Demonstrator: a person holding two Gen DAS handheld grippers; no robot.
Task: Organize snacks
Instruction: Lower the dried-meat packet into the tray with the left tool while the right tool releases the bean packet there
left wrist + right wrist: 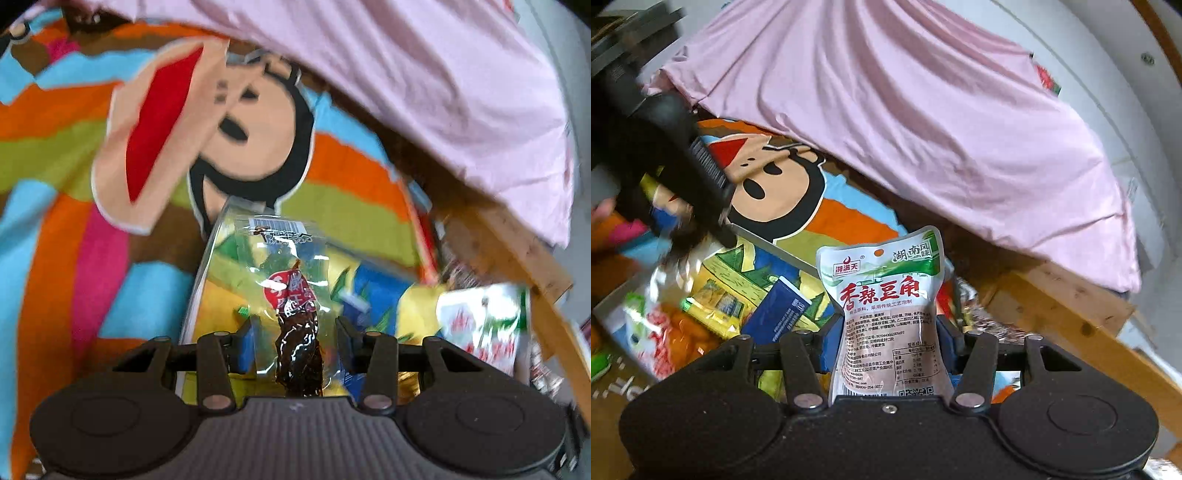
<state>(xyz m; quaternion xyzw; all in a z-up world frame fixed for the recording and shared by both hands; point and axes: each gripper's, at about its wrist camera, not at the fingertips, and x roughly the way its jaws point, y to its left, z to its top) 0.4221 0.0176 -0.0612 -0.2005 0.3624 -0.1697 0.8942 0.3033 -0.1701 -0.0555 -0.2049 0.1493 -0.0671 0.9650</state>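
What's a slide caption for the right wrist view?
Right gripper holds a white-and-green snack pouch upright above a pile of snacks, pink cloth behind.

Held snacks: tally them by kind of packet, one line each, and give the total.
Clear packet with a dark brown snack: 1, in the left gripper
White-and-green printed pouch: 1, in the right gripper
Total: 2
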